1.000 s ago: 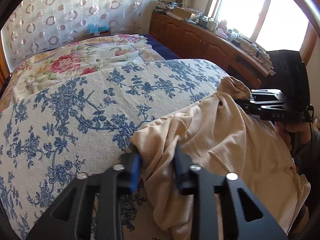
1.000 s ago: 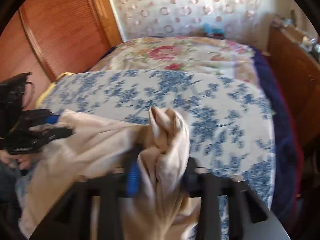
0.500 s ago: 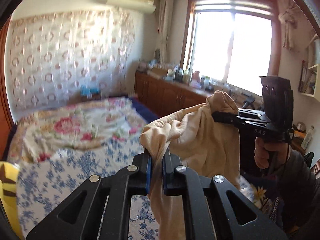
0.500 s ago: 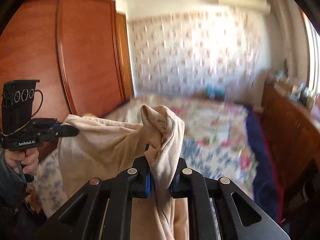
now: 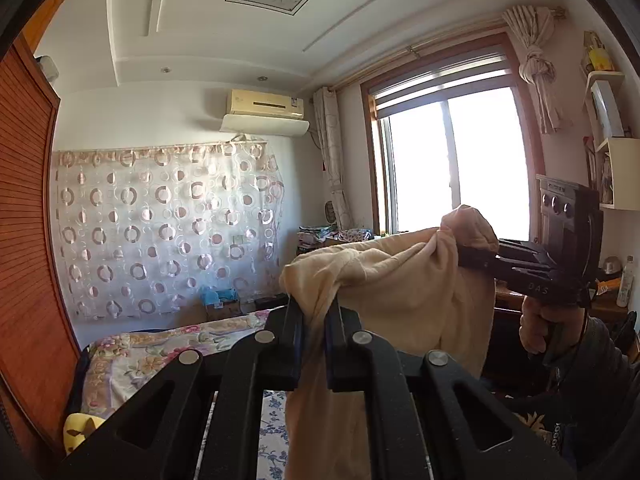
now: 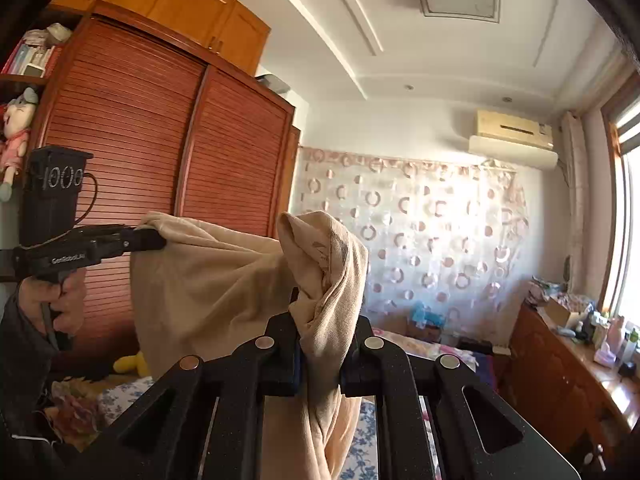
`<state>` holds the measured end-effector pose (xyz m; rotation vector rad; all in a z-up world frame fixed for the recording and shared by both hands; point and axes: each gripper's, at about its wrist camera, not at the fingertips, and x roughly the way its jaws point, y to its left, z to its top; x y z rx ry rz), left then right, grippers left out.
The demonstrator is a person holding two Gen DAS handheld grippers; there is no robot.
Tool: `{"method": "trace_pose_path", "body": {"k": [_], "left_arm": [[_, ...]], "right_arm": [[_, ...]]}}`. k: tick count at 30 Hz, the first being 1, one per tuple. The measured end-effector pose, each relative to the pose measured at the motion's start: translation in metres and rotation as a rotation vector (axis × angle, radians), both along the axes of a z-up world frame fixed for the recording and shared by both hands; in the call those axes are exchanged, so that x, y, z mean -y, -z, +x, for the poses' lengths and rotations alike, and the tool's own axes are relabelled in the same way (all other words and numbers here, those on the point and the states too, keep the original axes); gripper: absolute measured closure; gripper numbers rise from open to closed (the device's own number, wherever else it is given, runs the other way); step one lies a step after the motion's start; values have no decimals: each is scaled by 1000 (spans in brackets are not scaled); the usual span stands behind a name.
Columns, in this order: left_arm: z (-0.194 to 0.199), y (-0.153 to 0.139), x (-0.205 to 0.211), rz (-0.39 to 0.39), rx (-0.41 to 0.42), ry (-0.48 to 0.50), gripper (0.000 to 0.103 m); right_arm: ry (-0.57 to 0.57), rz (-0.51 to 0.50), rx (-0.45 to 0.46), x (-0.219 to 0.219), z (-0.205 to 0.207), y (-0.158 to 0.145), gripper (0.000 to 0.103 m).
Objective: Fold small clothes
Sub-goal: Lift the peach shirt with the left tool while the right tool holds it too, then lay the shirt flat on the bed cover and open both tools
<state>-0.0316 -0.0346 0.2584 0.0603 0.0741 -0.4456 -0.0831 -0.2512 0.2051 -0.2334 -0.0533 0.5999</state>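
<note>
Cloth hangs in the air in the left wrist view: a beige garment (image 5: pixel 400 300) is pinched at one bunched corner by the left tool (image 5: pixel 316 328), whose jaws are clenched on the fabric, with the rest draping down past them. Its other gathered corner is clamped at the tips of the right tool (image 5: pixel 468 258), gripped by the right hand (image 5: pixel 538 330) off to the side in front of the bright window (image 5: pixel 452 168). Between the two, the top edge sags slightly. Below lies the bed (image 5: pixel 160 348), well apart from the garment, beside a red-brown wardrobe (image 5: pixel 24 220). From the right wrist view, the right tool (image 6: pixel 320 356) is closed tight on a thick fold of the same garment (image 6: pixel 208 276), which rises in a lump above the jaws and trails down beneath them. The left tool (image 6: pixel 154 240) holds the far corner, pinched shut on it, with the left hand (image 6: pixel 52 298) around its grip in front of the wardrobe (image 6: pixel 160 160). A patterned curtain (image 6: pixel 432 240) covers the back wall.
</note>
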Motion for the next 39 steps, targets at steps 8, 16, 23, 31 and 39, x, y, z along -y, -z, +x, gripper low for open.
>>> {"method": "trace_pose_path", "body": {"k": [8,16,23,31,39], "left_arm": [[26,17,-28,-9,-37,-54,94],[166,121,-44,98,-219,-213,74],[235,234,-67,173,-489,-268,35],[184,271,-69,149,-558,-253,26],[111,305,-47,126,-626,-178,26]], "right_arm": [[-35,-36,-11,2,17,3,90],[37,-128,-229,-24,147,44,89],[230,-225,-561,-31,294,140,61],[192,-216,-647,-7,264,166,41],[126,-175,-754,18,196,199,33]]}}
